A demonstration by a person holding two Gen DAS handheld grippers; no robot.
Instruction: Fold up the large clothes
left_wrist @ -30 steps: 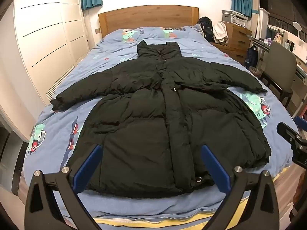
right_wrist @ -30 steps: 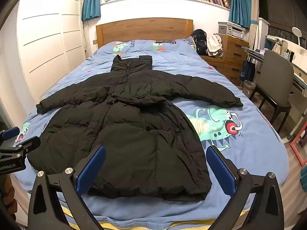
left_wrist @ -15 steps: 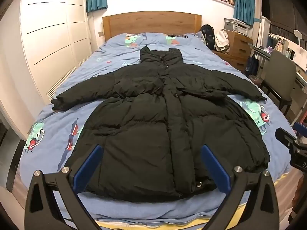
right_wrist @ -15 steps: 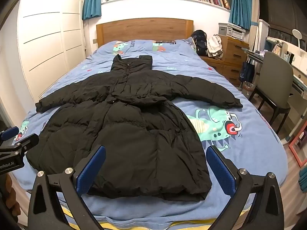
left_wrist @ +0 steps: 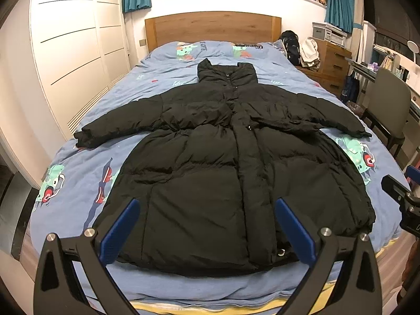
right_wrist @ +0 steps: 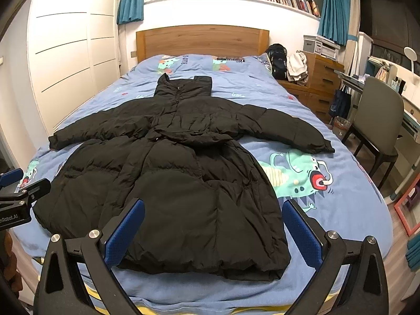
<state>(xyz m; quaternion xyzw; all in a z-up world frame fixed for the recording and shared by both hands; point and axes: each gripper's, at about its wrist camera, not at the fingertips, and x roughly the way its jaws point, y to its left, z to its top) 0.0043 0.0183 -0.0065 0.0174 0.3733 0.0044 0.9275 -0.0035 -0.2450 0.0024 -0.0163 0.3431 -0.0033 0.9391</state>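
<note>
A long black puffer coat [left_wrist: 223,162] lies flat and face up on the blue bed [left_wrist: 78,183], sleeves spread to both sides, collar toward the headboard. It also shows in the right wrist view [right_wrist: 170,183]. My left gripper [left_wrist: 207,225] is open and empty, held above the coat's hem at the foot of the bed. My right gripper [right_wrist: 214,225] is open and empty, above the hem's right part. Each gripper shows at the edge of the other's view: the right one [left_wrist: 401,204] and the left one [right_wrist: 18,197].
White wardrobe doors [left_wrist: 73,60] stand left of the bed. A wooden headboard [left_wrist: 212,29] is at the far end. A wooden dresser [right_wrist: 323,78], a grey chair [right_wrist: 378,120] and a desk [right_wrist: 409,120] stand to the right. A black backpack [right_wrist: 278,57] sits by the dresser.
The left gripper has risen and tilted up a little, so the coat sits lower in its view. The right gripper has barely moved. Both stay open.
</note>
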